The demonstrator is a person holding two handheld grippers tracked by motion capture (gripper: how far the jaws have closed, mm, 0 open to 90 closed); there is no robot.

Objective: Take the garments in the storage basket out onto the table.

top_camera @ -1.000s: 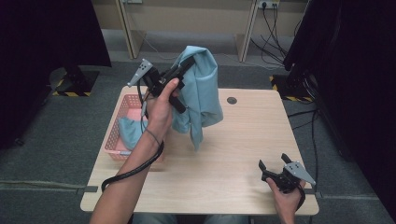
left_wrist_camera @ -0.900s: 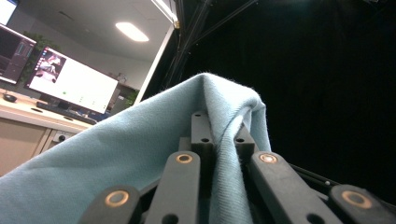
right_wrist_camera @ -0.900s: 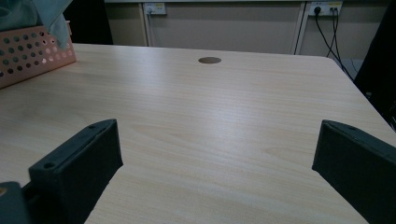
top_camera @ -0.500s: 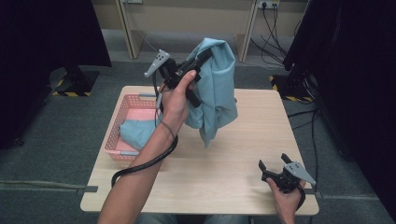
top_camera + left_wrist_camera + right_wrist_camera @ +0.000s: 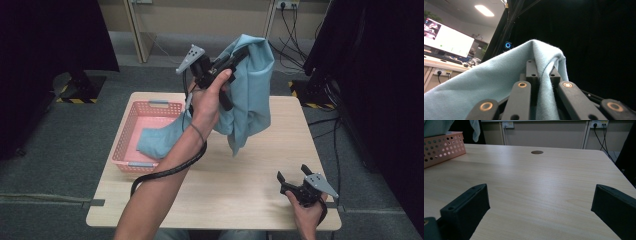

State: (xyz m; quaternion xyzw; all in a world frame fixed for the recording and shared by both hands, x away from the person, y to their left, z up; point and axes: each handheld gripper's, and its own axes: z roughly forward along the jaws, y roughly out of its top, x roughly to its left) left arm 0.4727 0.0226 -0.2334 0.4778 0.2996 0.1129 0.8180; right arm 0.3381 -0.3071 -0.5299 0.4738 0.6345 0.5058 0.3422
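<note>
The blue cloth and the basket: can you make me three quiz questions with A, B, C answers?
1. Where is the pink basket?
A. on the table's left part
B. on the floor
C. at the table's right edge

2. What colour is the cloth held up by the left gripper?
A. red
B. light blue
C. yellow

3. How do the right gripper's jaws stand?
A. shut on the cloth
B. shut on the basket
C. open, holding nothing

Answers: 1 A, the high view shows it there. 2 B, it looks light blue in the high and left gripper views. 3 C, bare table shows between them.
</note>
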